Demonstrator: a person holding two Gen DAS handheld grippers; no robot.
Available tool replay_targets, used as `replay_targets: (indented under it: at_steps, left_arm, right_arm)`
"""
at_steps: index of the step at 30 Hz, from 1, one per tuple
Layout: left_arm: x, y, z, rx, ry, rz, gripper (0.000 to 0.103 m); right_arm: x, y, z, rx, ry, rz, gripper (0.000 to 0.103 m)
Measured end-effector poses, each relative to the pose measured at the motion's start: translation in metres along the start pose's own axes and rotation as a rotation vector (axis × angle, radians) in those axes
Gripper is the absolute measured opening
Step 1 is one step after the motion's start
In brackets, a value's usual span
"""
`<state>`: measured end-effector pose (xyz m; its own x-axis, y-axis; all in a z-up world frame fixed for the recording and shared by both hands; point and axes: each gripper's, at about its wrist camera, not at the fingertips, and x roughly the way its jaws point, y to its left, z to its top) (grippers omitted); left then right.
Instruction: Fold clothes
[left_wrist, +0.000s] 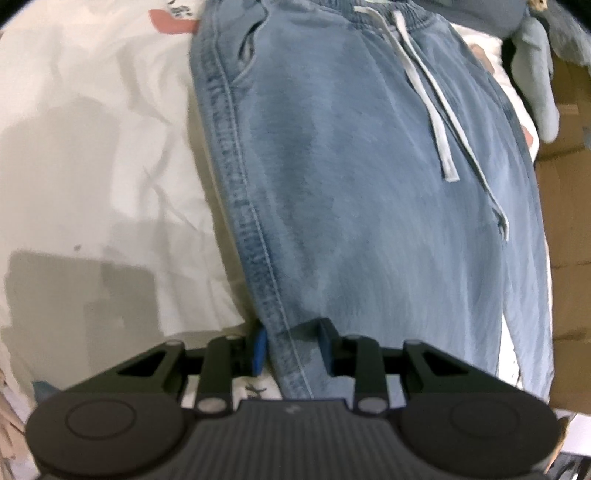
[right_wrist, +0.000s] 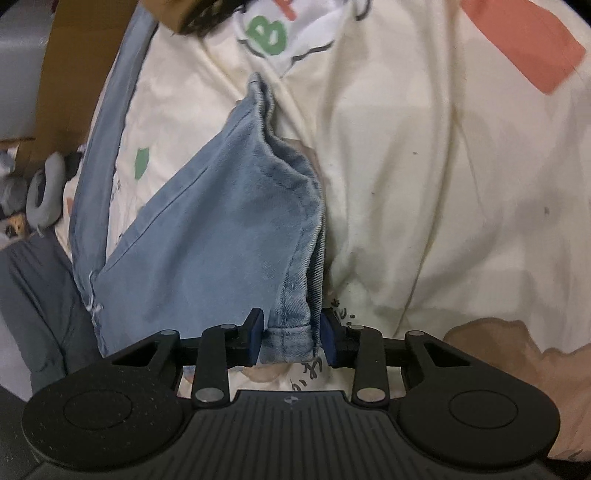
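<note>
Light blue denim trousers (left_wrist: 351, 177) with an elastic waistband and a pale drawstring (left_wrist: 439, 122) lie stretched out on a cream printed bedsheet (left_wrist: 92, 147). In the left wrist view, my left gripper (left_wrist: 291, 349) is shut on the trousers' side seam, which runs between its blue pads. In the right wrist view, my right gripper (right_wrist: 291, 341) is shut on a stitched hem of the same trousers (right_wrist: 229, 229). The cloth there is bunched and rises away from the fingers toward the sheet (right_wrist: 424, 166).
A brown cardboard box (left_wrist: 569, 221) stands along the right of the bed. Grey-blue soft items (left_wrist: 539, 66) lie near the waistband. Grey fabric (right_wrist: 33, 295) and a grey plush shape (right_wrist: 46, 195) sit at the left of the right wrist view.
</note>
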<state>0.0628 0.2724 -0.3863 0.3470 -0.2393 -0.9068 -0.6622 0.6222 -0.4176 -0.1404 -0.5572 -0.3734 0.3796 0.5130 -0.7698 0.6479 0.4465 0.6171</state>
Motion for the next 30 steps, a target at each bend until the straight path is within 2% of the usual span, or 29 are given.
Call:
replay_targets:
  at_steps: [4,10,12,16,19,20,22,23,24,26,27,28,30]
  left_arm:
    - [-0.004,0.011,0.004,-0.033,-0.001,-0.018,0.031]
    - [-0.012,0.023,0.009,-0.023,0.000,-0.023,0.031]
    - [-0.015,0.028,0.011,-0.022,-0.001,-0.025,0.031]
    - [-0.021,0.037,0.014,-0.021,-0.002,-0.026,0.031]
    - [-0.025,0.042,0.017,-0.019,-0.002,-0.023,0.031]
    - [-0.026,0.044,0.018,-0.018,-0.001,-0.022,0.031]
    - [-0.030,0.049,0.021,-0.019,-0.002,-0.021,0.031]
    - [-0.031,0.051,0.022,-0.019,-0.003,-0.020,0.031]
    - [-0.033,0.052,0.023,-0.017,-0.006,-0.018,0.030]
    - [-0.038,0.056,0.024,-0.005,-0.020,-0.010,0.025]
    - [-0.041,0.057,0.024,0.013,-0.030,-0.004,0.010]
    - [-0.044,0.058,0.024,0.031,-0.036,-0.002,0.005]
    - [-0.052,0.062,0.027,0.057,-0.038,-0.007,0.004]
  right_arm:
    - [-0.003,-0.013,-0.002,0.094,-0.041,0.052,0.030]
    - [-0.008,-0.029,-0.004,0.184,-0.050,0.119,0.030]
    - [-0.008,-0.031,-0.005,0.201,-0.047,0.132,0.034]
    - [-0.003,-0.031,-0.007,0.197,-0.032,0.127,0.044]
    - [0.003,-0.029,-0.010,0.177,-0.032,0.097,0.044]
    - [0.005,-0.029,-0.010,0.172,-0.034,0.087,0.042]
    - [0.007,-0.030,-0.010,0.168,-0.042,0.070,0.033]
    - [0.006,-0.027,-0.010,0.153,-0.041,0.050,0.019]
    - [0.006,-0.025,-0.010,0.139,-0.039,0.031,0.010]
    - [0.004,-0.019,-0.009,0.110,-0.036,-0.008,0.009]
    - [0.004,-0.016,-0.009,0.095,-0.035,-0.028,0.009]
    - [0.003,-0.013,-0.009,0.081,-0.033,-0.047,0.009]
    - [0.002,-0.008,-0.009,0.054,-0.029,-0.084,0.009]
